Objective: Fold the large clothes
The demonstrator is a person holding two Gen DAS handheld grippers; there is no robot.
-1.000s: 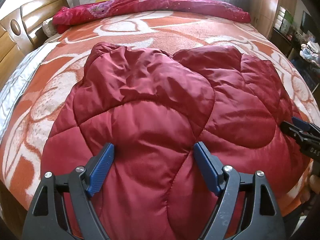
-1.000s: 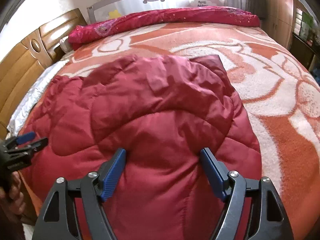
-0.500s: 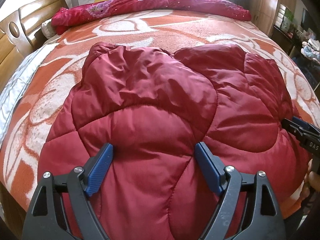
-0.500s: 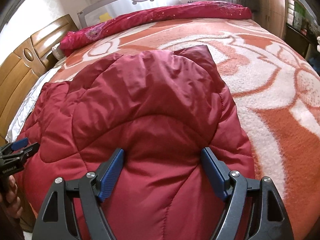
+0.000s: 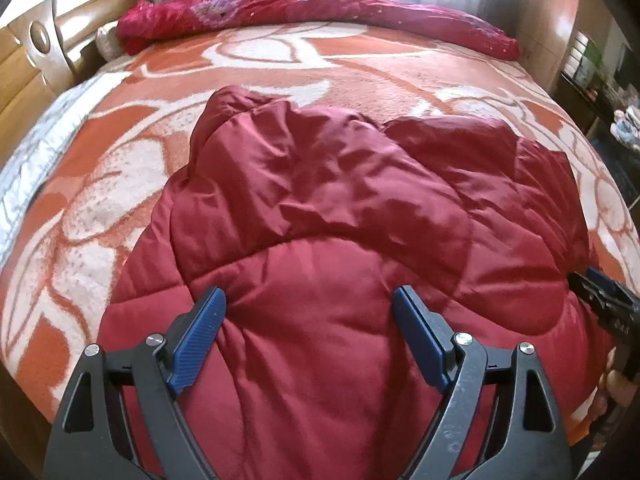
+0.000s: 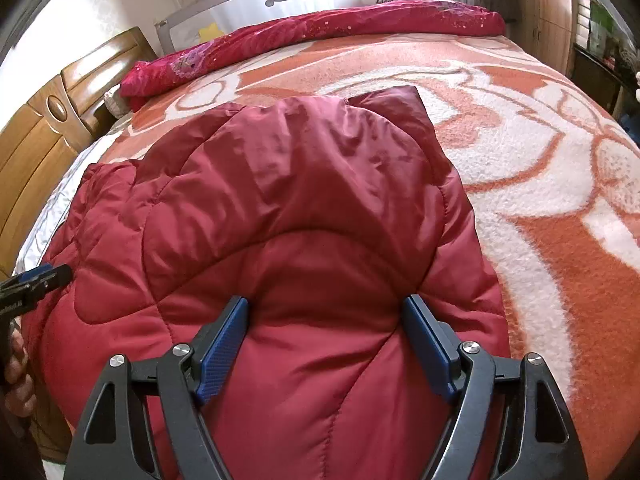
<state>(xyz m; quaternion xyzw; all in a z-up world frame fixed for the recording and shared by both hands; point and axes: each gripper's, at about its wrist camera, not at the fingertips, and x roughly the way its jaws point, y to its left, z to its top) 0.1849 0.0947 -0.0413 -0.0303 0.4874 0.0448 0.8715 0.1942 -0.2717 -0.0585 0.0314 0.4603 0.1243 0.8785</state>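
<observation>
Dark red quilted padded jacket [image 5: 320,216], glossy, puffy, creased, curved stitch lines, lying folded on orange-and-white patterned blanket [image 6: 560,240] on bed, left gripper [image 5: 310,300] spread apart over near edge, right gripper [image 6: 326,306] likewise spread apart, neither clamping fabric.

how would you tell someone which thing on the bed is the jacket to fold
Start from the big orange-and-white patterned blanket that covers the bed. The jacket lies on its near part. It is dark red, shiny and quilted, unlike the brighter pink-red flowered quilt rolled along the far edge.
</observation>
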